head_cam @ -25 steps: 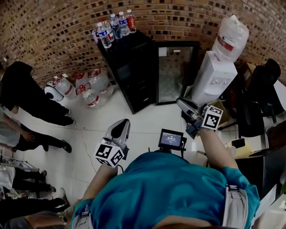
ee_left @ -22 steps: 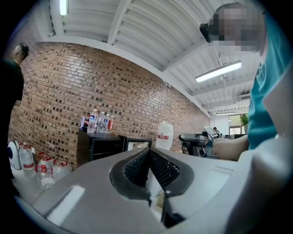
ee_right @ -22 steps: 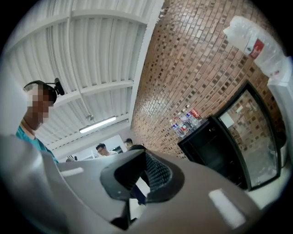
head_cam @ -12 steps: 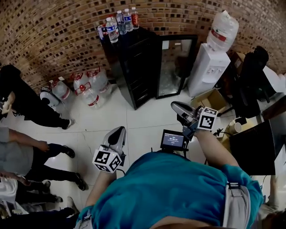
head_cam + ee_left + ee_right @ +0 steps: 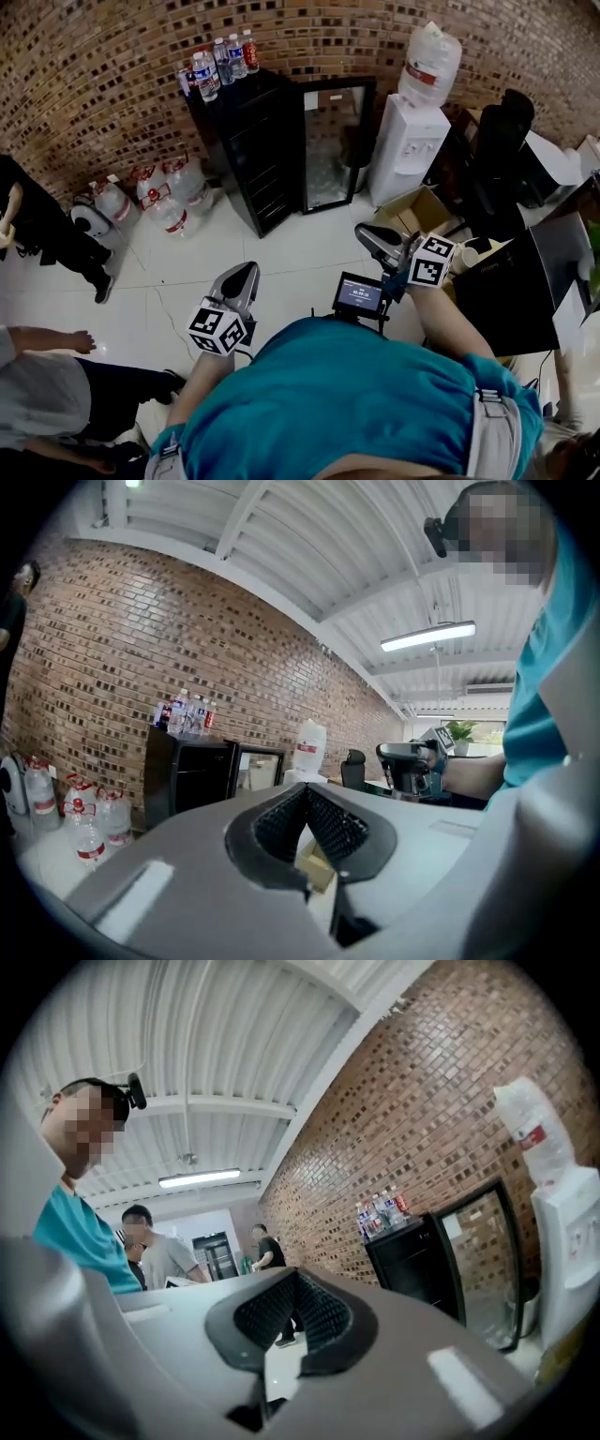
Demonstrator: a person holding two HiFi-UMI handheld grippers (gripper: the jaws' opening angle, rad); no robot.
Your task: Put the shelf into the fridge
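Red-labelled bottles (image 5: 214,64) atop fridge (image 5: 248,150), print illegible — left gripper (image 5: 246,269), right gripper (image 5: 363,232) closed

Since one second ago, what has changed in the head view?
The fridge, its glass door and the water dispenser slid left in the view; the camera seems to have turned right. Nothing was taken or released. The left gripper and right gripper stayed raised, jaws shut, empty.
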